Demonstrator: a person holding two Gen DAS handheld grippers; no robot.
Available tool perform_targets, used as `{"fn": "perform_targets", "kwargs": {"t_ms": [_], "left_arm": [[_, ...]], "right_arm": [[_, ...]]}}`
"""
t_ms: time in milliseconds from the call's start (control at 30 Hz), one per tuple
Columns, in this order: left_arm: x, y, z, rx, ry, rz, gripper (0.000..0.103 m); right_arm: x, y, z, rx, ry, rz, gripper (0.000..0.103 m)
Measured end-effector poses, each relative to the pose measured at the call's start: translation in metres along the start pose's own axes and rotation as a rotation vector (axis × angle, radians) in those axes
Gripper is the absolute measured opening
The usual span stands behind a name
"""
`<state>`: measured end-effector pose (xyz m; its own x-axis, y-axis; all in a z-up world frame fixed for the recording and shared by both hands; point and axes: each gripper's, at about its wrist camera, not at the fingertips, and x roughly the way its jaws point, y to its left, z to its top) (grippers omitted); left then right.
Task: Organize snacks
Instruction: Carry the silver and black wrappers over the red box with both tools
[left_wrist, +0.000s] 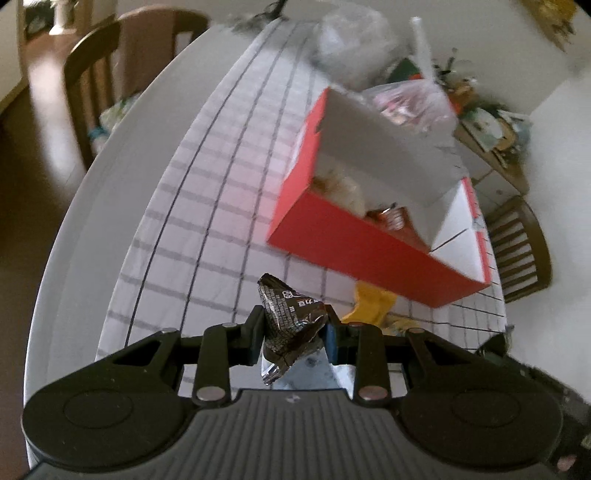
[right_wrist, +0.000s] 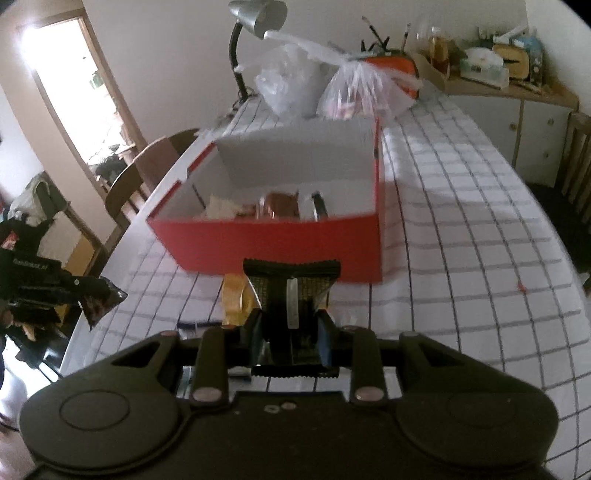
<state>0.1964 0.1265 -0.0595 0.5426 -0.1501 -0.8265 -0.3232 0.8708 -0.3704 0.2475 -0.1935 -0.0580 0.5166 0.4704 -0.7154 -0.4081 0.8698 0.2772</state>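
A red box (left_wrist: 354, 247) with white inner walls stands open on the checked tablecloth; it also shows in the right wrist view (right_wrist: 280, 243) with several snack packs inside. My left gripper (left_wrist: 293, 328) is shut on a dark crumpled snack packet (left_wrist: 291, 325), held above the cloth short of the box. My right gripper (right_wrist: 290, 321) is shut on a dark flat snack packet (right_wrist: 291, 288), held just before the box's near wall. A yellow snack pack (left_wrist: 371, 301) lies on the cloth by the box, and it shows in the right wrist view (right_wrist: 236, 299). The left gripper with its packet shows at the left of the right wrist view (right_wrist: 99, 299).
Clear plastic bags (right_wrist: 332, 88) and a desk lamp (right_wrist: 255, 18) stand behind the box. Wooden chairs (left_wrist: 96, 81) stand at the table's left side, another chair (left_wrist: 517, 251) at the right. A cluttered sideboard (right_wrist: 498, 81) stands along the far wall.
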Motion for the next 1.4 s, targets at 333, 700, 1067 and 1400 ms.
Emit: {"fn": "perform_targets", "kwargs": {"t_ms": [333, 700, 1067, 1400], "left_arm": [[0.001, -0.043, 0.038, 0.106, -0.056, -0.002, 0.031], [0.028, -0.068, 0.078, 0.169, -0.074, 0.064, 0.031], [0.069, -0.095, 0.1, 0.266, -0.043, 0.131, 0.031], [0.102, -0.103, 0.11, 0.283, 0.006, 0.146, 0.031]], "right_arm": [[0.007, 0.01, 0.053, -0.029, -0.056, -0.043, 0.028], [0.038, 0.007, 0.089, -0.045, -0.024, -0.086, 0.028], [0.088, 0.002, 0.107, -0.099, 0.05, -0.148, 0.028], [0.12, -0.001, 0.108, -0.138, 0.107, -0.142, 0.028]]}}
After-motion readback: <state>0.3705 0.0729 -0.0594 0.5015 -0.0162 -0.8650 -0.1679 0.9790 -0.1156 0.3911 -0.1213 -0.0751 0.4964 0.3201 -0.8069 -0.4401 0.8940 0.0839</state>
